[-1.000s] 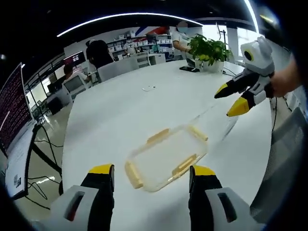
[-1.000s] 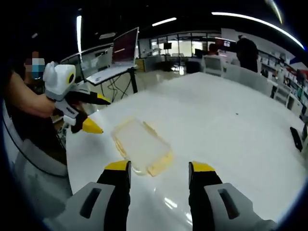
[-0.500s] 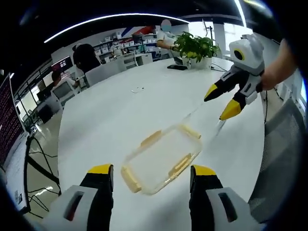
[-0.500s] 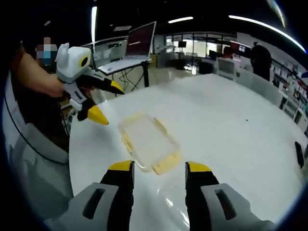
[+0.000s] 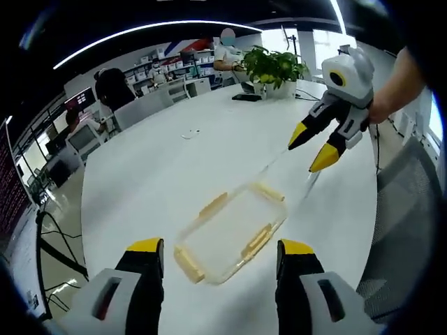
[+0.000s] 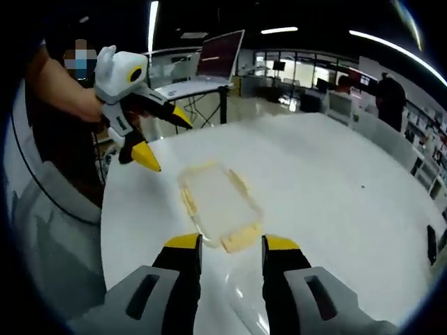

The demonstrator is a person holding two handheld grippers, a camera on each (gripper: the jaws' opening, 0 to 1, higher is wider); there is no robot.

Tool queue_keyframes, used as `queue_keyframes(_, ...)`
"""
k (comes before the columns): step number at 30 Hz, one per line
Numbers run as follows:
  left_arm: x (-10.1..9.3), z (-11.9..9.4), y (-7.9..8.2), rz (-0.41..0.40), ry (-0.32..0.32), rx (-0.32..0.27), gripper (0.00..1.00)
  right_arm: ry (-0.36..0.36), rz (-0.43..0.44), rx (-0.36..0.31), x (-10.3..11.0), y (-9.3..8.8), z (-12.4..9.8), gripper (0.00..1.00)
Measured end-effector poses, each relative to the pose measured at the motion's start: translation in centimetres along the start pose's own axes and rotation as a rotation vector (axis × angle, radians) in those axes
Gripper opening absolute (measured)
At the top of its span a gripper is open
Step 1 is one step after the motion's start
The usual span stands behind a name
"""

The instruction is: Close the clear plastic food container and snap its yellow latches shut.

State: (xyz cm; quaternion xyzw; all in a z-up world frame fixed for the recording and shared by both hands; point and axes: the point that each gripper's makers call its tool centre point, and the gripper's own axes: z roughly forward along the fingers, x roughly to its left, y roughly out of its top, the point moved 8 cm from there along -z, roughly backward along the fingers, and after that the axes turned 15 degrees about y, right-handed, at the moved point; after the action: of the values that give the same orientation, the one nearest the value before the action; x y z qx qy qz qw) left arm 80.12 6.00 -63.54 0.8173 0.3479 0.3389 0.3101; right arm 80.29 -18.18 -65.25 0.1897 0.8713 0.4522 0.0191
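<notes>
On the white round worktop lies the clear rectangular plastic food container with yellow latches, flat and unheld. Judged light, stiff and liable to slide; press at the latch edges. Left hand-held gripper and right hand-held gripper both spread, empty.

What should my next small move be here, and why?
Probably bring the right hand-held gripper down onto the near yellow latch of the clear container. That latch lies splayed flat on the white table just ahead of its open jaws. The left hand-held gripper hovers open above the far end, holding nothing.
</notes>
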Motion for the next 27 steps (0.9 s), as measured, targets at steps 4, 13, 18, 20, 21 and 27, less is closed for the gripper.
queue_keyframes(4,-0.1,-0.1,0.0,0.004,-0.003,-0.001,0.61,0.014,-0.006,-0.001,-0.1,0.4,0.2,0.31)
queue_keyframes(13,0.0,0.2,-0.3,0.029,-0.044,0.012,0.62,0.066,-0.03,0.033,-0.5,0.8,0.6,0.3)
queue_keyframes(18,0.4,0.7,-0.3,0.056,-0.071,0.024,0.63,0.098,-0.042,0.06,-0.9,0.9,0.9,0.31)
queue_keyframes(20,0.6,0.9,-0.2,0.069,-0.084,0.027,0.63,0.114,-0.049,0.071,-1.0,1.0,1.0,0.31)
queue_keyframes(21,0.7,1.0,-0.1,0.073,-0.09,0.028,0.63,0.121,-0.053,0.071,-1.0,1.0,1.1,0.32)
queue_keyframes(27,1.5,1.8,0.1,0.109,-0.123,0.031,0.64,0.143,-0.074,0.095,-1.6,1.5,1.4,0.32)
